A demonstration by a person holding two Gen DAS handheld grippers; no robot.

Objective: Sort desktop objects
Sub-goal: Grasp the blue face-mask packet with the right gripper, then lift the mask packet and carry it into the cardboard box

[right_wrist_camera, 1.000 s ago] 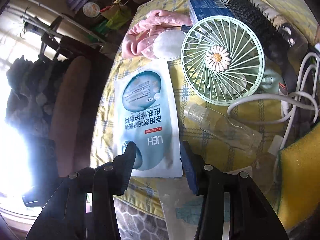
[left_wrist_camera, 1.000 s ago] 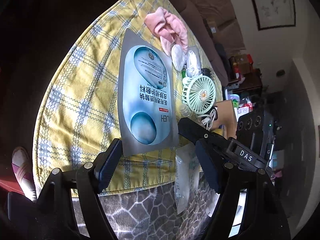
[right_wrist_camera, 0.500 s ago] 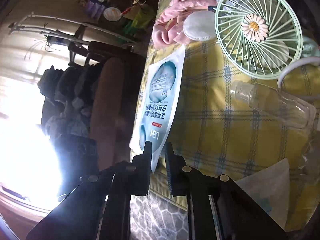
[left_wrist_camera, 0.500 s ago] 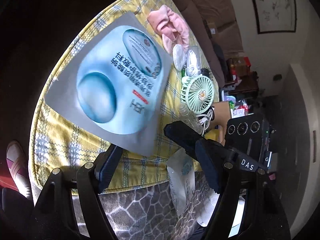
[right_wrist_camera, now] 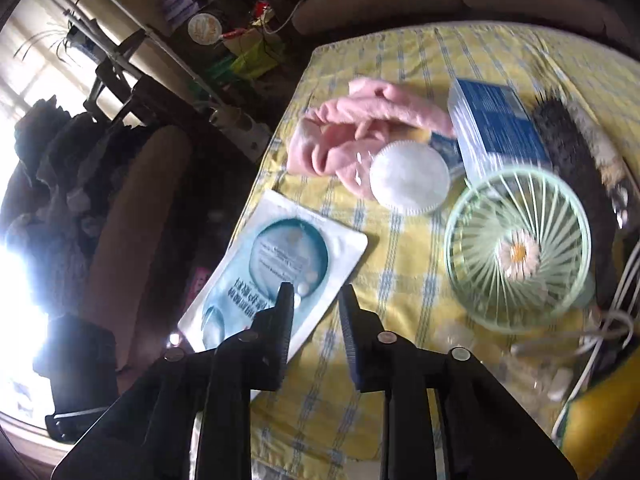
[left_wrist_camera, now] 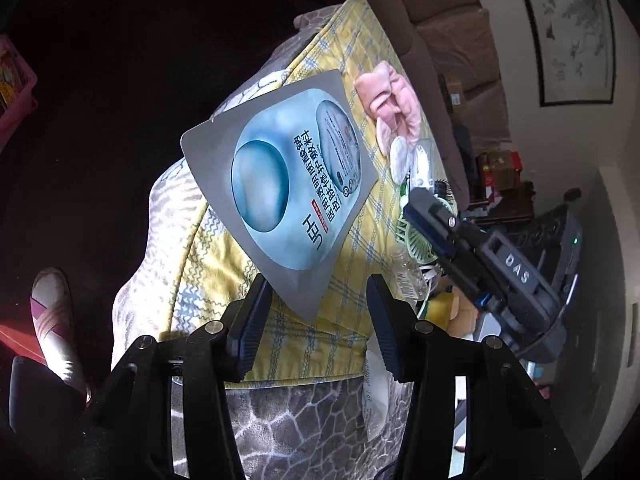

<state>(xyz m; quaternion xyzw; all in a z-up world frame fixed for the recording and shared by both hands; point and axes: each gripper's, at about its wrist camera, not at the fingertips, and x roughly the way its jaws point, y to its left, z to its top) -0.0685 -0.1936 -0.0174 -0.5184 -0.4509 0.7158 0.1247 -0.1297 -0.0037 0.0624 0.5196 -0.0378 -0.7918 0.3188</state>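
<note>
A silver-blue face-mask sachet [left_wrist_camera: 280, 200] lies slanted at the left edge of the yellow plaid tablecloth [left_wrist_camera: 224, 264] and overhangs it. Its lower corner sits between the fingers of my left gripper [left_wrist_camera: 318, 284]. Those jaws are closing, with a wide gap, and the pads do not press the sachet. In the right wrist view the sachet [right_wrist_camera: 276, 276] lies just beyond my right gripper [right_wrist_camera: 316, 292]. Its jaws are opening with only cloth showing between them. The right gripper [left_wrist_camera: 424, 204] also shows in the left wrist view, off to the right over the fan.
A pink cloth [right_wrist_camera: 360, 128], a white round pad [right_wrist_camera: 408, 180], a blue box [right_wrist_camera: 500, 128], a black hairbrush [right_wrist_camera: 572, 148] and a green fan [right_wrist_camera: 516, 252] crowd the table's far right. A white cable [right_wrist_camera: 616, 312] and yellow sponge [right_wrist_camera: 600, 412] lie near. A shoe [left_wrist_camera: 52, 300] stands on the floor.
The right gripper pinched the sachet, lifted it, swung it toward the table's left edge, then let go and drew away. The left jaws have narrowed around the sachet's corner.
</note>
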